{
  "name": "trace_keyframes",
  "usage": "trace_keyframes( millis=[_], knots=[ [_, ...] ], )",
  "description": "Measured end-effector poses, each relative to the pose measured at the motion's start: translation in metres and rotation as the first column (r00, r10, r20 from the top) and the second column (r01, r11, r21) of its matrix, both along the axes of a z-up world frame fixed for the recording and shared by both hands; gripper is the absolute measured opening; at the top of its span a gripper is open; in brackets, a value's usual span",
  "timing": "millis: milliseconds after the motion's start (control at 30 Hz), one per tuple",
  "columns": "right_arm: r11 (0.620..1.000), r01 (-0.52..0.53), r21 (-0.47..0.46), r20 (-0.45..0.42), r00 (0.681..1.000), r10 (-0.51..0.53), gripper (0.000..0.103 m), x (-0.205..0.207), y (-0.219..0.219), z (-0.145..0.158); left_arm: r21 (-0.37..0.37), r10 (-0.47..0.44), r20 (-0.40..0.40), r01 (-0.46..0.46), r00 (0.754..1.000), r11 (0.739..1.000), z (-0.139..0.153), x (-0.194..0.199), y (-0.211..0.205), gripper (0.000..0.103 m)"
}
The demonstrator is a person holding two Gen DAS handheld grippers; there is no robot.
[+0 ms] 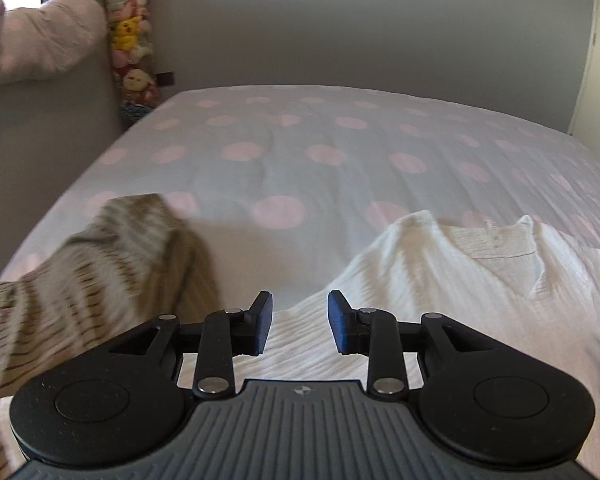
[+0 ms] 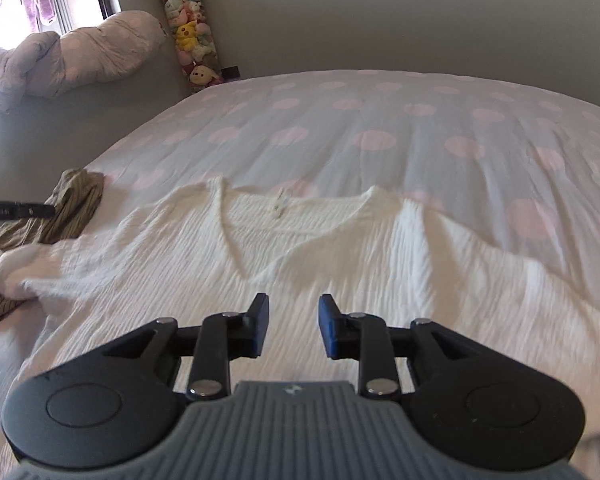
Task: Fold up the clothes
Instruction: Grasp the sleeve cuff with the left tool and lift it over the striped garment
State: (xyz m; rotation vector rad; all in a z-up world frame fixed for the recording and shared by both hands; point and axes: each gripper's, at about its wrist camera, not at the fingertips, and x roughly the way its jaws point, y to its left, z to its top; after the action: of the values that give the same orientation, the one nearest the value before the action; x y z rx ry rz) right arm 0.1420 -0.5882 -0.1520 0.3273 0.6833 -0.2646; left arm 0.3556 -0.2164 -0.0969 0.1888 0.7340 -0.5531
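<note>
- The white top (image 2: pixel 260 256) is lying spread on the bed (image 2: pixel 380 128), front up, its V-neck pointing toward the camera and a small label showing inside the collar.
- The right gripper (image 2: pixel 293 326) is hovering above the chest of the white top, its jaws standing apart with nothing between them.
- The left gripper (image 1: pixel 300 326) is hanging over the top's left edge, jaws likewise apart and holding nothing.
- A striped brown garment (image 1: pixel 100 272) is lying crumpled at the left side of the bed, just beside the white top; it is showing blurred in the left wrist view.
- The bed is wearing a pale cover with pink dots.
- A bundled quilt (image 2: pixel 72 56) is resting on the ledge by the window, and a column of plush toys (image 2: pixel 190 36) is standing in the corner.
</note>
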Motion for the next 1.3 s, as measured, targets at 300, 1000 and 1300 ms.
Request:
trace_keyframes(
  millis=[300,1000,1300],
  knots=[
    [0.992,0.091,0.083,-0.057,0.995,-0.087,0.033,-0.093,0.089,-0.021,0.063,0.207,0.042,-0.209,0.978,0.976,0.035,-0.010,0.134,0.046],
    [0.964,0.200,0.175,-0.120,0.976,-0.181,0.036,-0.119,0.121,-0.037,0.914,-0.701,0.158,0.166,0.696,0.371,-0.080,-0.100,0.115,0.075],
    [0.963,0.203,0.177,-0.134,0.974,-0.180,0.036,-0.110,0.122,-0.040,0.925,-0.749,0.023,0.271,0.663,0.268,-0.091,-0.080,0.107,0.035]
  ],
)
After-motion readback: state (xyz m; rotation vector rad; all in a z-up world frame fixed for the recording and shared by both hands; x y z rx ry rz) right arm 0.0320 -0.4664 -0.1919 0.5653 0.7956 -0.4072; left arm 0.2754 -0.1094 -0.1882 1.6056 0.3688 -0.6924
